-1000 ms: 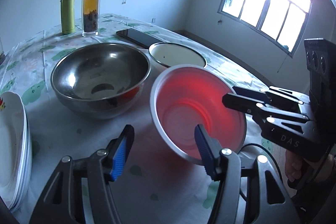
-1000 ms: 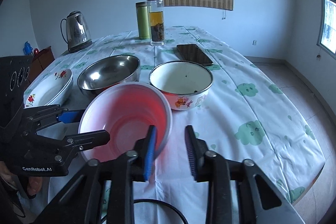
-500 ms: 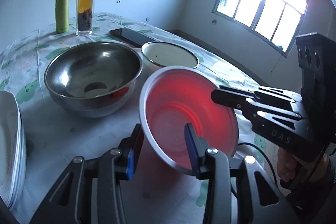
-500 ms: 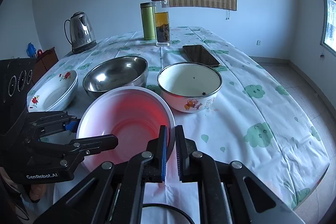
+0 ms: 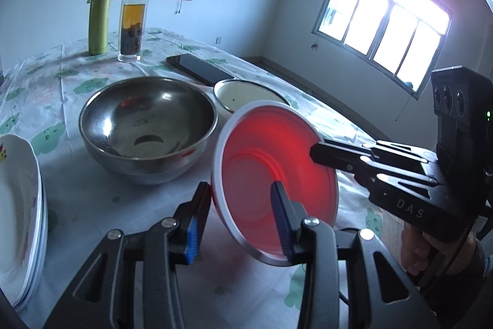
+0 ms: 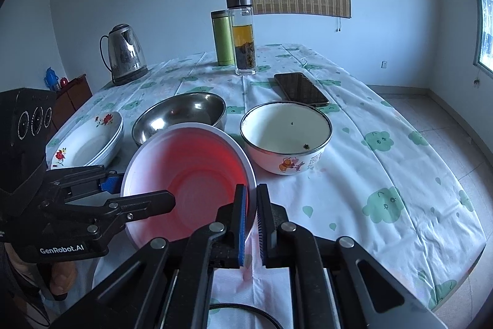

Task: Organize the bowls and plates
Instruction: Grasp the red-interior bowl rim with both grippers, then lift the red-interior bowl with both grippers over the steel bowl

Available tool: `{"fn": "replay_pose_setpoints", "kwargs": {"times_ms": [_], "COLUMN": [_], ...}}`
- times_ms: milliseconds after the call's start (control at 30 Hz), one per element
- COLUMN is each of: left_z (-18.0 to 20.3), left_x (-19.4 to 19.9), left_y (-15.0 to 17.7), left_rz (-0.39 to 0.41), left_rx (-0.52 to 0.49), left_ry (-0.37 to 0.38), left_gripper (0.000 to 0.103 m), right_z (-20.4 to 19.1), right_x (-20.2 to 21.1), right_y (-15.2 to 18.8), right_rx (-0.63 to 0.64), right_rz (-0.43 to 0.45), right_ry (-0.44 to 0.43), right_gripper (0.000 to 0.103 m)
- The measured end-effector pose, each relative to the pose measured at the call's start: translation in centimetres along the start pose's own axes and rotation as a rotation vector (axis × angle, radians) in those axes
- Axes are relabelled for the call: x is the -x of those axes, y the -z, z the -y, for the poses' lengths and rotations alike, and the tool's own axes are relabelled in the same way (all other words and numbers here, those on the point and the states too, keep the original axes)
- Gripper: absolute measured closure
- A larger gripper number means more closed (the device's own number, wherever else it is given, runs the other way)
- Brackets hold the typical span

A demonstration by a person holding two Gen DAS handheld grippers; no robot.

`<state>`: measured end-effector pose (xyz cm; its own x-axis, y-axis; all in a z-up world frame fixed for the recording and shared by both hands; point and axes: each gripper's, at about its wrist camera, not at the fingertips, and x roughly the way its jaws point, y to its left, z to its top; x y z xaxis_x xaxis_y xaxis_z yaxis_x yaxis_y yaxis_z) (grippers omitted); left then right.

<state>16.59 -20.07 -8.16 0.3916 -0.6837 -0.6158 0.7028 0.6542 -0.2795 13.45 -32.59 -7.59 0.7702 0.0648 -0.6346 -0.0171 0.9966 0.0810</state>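
Observation:
A red plastic bowl with a pale rim [image 5: 271, 162] [image 6: 197, 171] is lifted off the table and tilted. My right gripper [image 6: 252, 221] is shut on its near rim. My left gripper [image 5: 237, 224] straddles the bowl's opposite rim, one finger inside and one outside, jaws narrowed around it. A steel bowl [image 5: 148, 122] [image 6: 181, 113] stands behind it. A white enamel bowl [image 6: 286, 134] [image 5: 246, 93] stands to its right. A stack of white flowered plates [image 5: 18, 215] [image 6: 89, 137] lies at the left.
A dark phone [image 6: 300, 88], a glass tea bottle [image 6: 243, 36] and a green flask [image 6: 222, 37] stand farther back on the cloth-covered table [image 6: 385, 174]. A kettle [image 6: 124, 54] stands at the back left. The table edge drops off to the right.
The right gripper closed on the red bowl's rim and the left jaws narrowed around the other side. The bowl rose off the table and tilted.

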Motion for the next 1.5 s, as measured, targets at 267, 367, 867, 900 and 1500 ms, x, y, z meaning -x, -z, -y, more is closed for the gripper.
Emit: {"fn": "replay_pose_setpoints", "kwargs": {"times_ms": [267, 367, 867, 900, 1500], "left_z": [-0.2, -0.5, -2.3, -2.4, -5.1], "left_x": [1.0, 1.3, 2.7, 2.6, 2.9], "left_y": [-0.5, -0.8, -2.5, -2.6, -4.1], "left_rz": [0.067, 0.084, 0.155, 0.147, 0.159], "left_rx": [-0.006, -0.004, 0.010, 0.014, 0.075], "left_ry": [-0.005, -0.013, -0.049, -0.054, -0.038], "left_gripper": [0.064, 0.064, 0.064, 0.064, 0.064], "right_z": [-0.7, -1.1, -3.9, -4.0, -4.1], "right_x": [1.0, 1.4, 1.6, 1.6, -1.5], "right_y": [-1.0, -1.7, -4.2, -4.4, -7.8], "right_rx": [0.013, 0.022, 0.093, 0.096, 0.120], "right_rz": [0.038, 0.052, 0.100, 0.101, 0.081], "right_ry": [-0.006, -0.013, -0.047, -0.047, -0.084], "right_gripper": [0.095, 0.095, 0.095, 0.095, 0.096]}}
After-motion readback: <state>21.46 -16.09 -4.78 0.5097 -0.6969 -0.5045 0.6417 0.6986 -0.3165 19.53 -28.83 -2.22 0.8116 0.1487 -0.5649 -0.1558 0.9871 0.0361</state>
